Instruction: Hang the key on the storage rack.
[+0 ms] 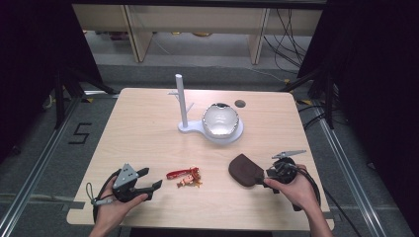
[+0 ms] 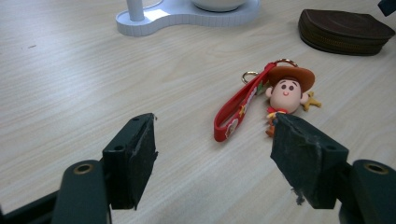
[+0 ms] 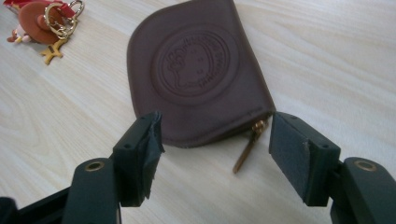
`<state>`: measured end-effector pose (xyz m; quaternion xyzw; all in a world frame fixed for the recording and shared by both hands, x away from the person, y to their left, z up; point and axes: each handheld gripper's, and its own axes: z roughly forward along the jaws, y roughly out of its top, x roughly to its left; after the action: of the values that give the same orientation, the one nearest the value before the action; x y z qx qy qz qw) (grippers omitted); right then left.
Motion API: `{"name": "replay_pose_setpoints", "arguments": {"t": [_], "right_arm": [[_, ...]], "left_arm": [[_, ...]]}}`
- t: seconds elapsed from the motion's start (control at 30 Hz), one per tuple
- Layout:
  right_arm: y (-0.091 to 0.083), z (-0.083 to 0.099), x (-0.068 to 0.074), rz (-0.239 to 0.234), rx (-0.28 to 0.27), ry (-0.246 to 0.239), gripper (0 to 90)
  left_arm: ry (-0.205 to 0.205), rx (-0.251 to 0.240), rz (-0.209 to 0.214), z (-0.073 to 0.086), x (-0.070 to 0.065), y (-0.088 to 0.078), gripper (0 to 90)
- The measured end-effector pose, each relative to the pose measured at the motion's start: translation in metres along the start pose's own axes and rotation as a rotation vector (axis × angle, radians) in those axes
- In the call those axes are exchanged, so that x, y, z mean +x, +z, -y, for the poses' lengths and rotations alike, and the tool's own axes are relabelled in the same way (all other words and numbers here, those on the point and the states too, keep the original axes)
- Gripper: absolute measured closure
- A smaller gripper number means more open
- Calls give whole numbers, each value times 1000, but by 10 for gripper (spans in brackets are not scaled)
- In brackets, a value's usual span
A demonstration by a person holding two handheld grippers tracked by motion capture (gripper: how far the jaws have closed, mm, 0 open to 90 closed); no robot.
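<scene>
While both tongs gape wide, right gripper (image 3: 215, 140) faces zipped brown coin pouch (image 3: 198, 70), contents hidden. Left gripper (image 2: 215, 154) nears cowboy keychain (image 2: 275, 95), nothing held.

A large black "5" (image 1: 79, 133) is marked on the grey floor, just off the left edge of the surface. The brown pouch (image 3: 198, 70) near the surface's front right bears an embossed round seal with a ring of lettering around a figure; the letters are too soft to read. The red strap (image 2: 236, 112) of the cowboy keychain, lying near the front edge of the surface, carries small printed marks, too small to make out. No other text, brand or number can be read
</scene>
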<state>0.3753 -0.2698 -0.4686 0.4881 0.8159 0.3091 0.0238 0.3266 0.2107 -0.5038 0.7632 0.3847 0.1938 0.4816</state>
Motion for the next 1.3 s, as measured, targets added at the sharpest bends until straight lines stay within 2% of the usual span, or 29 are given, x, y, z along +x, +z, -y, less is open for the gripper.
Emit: {"name": "replay_pose_setpoints", "arguments": {"t": [0.1, 0.13, 0.17, 0.2, 0.23, 0.27, 0.37, 0.4, 0.43, 0.47, 0.53, 0.63, 0.8, 0.83, 0.87, 0.93, 0.97, 1.0, 1.07, 1.13, 1.3], "right_arm": [[0, -8, 0, -20, 18, -24, 347], [3, -14, 0, 4, -4, -34, 340], [3, -14, 0, 4, -4, -34, 340], [4, -20, 0, 2, 39, -31, 330], [4, -20, 0, 2, 39, -31, 330], [9, -26, -2, -12, 68, -40, 321], [13, -30, -2, -17, 100, -43, 315], [13, -32, 2, -29, 131, 2, 303], [15, -35, 3, -26, 148, -11, 302], [15, -39, 3, -26, 147, -45, 305], [15, -44, 3, -24, 143, -64, 303], [15, -48, 3, -32, 159, -61, 297], [22, -57, 0, -43, 222, -75, 280], [25, -59, -2, -50, 214, -89, 278], [27, -62, -3, -55, 218, -83, 277], [30, -65, -5, -46, 232, -76, 279], [32, -67, -7, -56, 233, -81, 279], [35, -69, -9, -46, 246, -94, 280], [36, -69, -9, -59, 249, -90, 279], [39, -70, -11, -45, 262, -85, 279], [48, -71, -14, -52, 295, -86, 279]], "left_arm": [[14, 6, -4, -2, 1, 3, 304], [9, 9, -5, -3, 2, 5, 304], [9, 9, -5, -3, 2, 5, 304], [10, 16, -12, -5, 3, 6, 304], [10, 16, -12, -5, 3, 6, 303], [9, 15, -7, -6, 3, 7, 304], [10, 17, -12, -9, 1, 9, 304], [19, 21, -10, -10, 0, 9, 304], [19, 15, -1, -11, -1, 9, 305], [18, 10, 5, -13, -3, 10, 305], [24, 13, 9, -14, -5, 9, 306], [20, 12, 9, -14, -5, 10, 307], [18, 16, 17, -15, -6, 12, 308], [13, 16, 24, -14, -5, 13, 309], [14, 19, 18, -14, -5, 13, 309], [8, 18, 25, -14, -5, 14, 309], [6, 20, 26, -14, -5, 15, 309], [8, 21, 28, -13, -5, 15, 309], [10, 28, 24, -13, -6, 15, 309], [10, 28, 32, -12, -5, 15, 309], [2, 35, 22, -11, -6, 14, 309]]}}
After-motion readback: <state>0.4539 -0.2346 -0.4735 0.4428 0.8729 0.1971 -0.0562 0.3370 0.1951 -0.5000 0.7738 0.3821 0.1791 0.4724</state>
